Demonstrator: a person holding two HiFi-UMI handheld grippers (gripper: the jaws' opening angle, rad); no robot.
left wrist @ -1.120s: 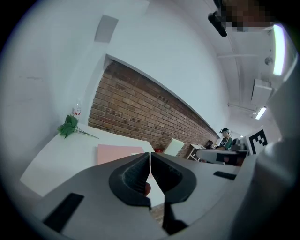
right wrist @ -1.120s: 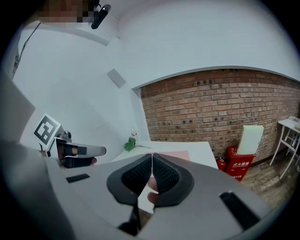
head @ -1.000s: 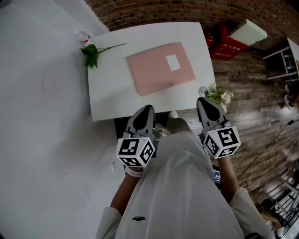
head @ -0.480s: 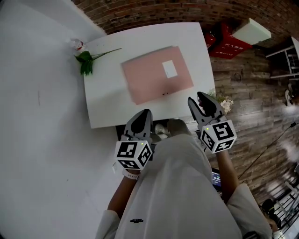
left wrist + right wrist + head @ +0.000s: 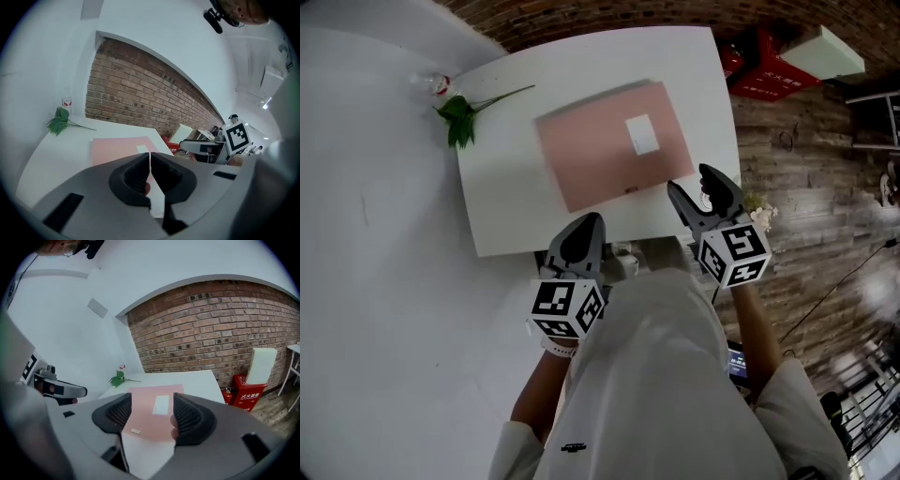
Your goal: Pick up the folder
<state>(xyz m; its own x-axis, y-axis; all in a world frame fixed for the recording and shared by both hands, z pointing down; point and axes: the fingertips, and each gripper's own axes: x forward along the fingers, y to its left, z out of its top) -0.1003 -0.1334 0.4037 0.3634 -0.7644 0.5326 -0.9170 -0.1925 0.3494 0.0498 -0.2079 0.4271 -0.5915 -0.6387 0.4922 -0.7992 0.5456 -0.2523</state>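
In the head view we see the pink folder (image 5: 609, 145) lying flat on the white table (image 5: 502, 211), toward the 12 o'clock side of the picture, with a white label (image 5: 641, 134) on its cover. A green sprig (image 5: 457, 117) lies at the table's 10 o'clock corner, well apart from the folder. The left gripper (image 5: 582, 228) hangs at the table's near edge, at 7 o'clock from the folder, its marker cube (image 5: 565, 307) toward us. The right gripper (image 5: 696, 187) sits at 5 o'clock from the folder, its tips just beside the near right corner, over the table's edge. A red box (image 5: 769, 66) stands on the wooden floor (image 5: 811, 187) at 2 o'clock. In the left gripper view we find the left gripper's (image 5: 150, 169) jaws pressed together with nothing between them; the folder (image 5: 117, 149) lies beyond at 12 o'clock, the sprig (image 5: 60, 123) at 10 o'clock before the brick wall (image 5: 140, 89), and the right gripper (image 5: 206, 146) shows at 3 o'clock. In the right gripper view the right gripper's (image 5: 151, 405) jaws stand wide apart, having just been opening; the folder (image 5: 140, 420) shows in the gap between them, but the pads do not press on it. The sprig (image 5: 118, 378) lies at 11 o'clock, the red box (image 5: 247, 390) at 3 o'clock.
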